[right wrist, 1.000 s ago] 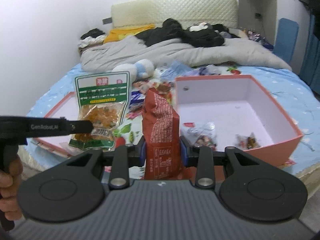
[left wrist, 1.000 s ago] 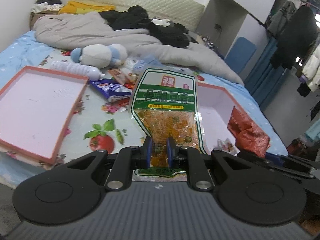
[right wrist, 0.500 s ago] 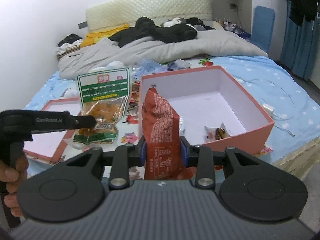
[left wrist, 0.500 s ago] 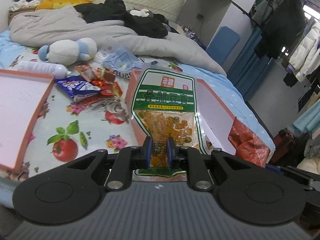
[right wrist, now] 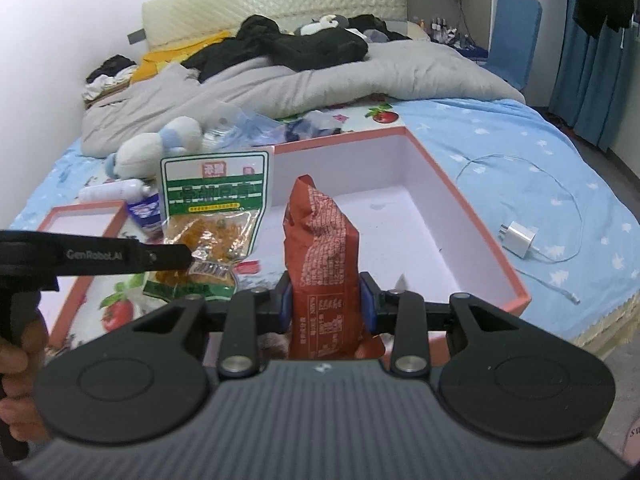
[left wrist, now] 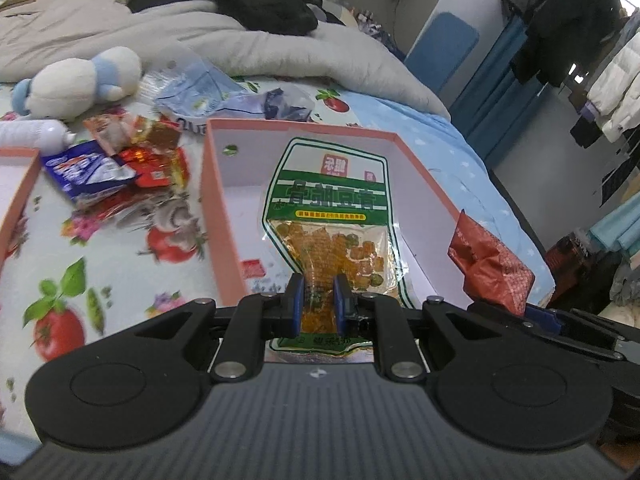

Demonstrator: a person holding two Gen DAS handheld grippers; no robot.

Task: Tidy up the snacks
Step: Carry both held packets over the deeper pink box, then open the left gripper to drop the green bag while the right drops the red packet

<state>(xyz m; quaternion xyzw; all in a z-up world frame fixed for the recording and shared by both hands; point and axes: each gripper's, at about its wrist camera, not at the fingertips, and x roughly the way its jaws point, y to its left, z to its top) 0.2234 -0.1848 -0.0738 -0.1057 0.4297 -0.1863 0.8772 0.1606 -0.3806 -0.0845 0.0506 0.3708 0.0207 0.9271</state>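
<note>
Pinching green snack pack at its near end, left gripper holds it over pink box; right gripper clamps red bag just right.

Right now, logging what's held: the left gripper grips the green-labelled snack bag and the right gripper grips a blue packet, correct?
Not quite. The right gripper grips a red snack bag, not a blue packet, as the right wrist view shows. The left gripper does grip the green-labelled snack bag.
</note>
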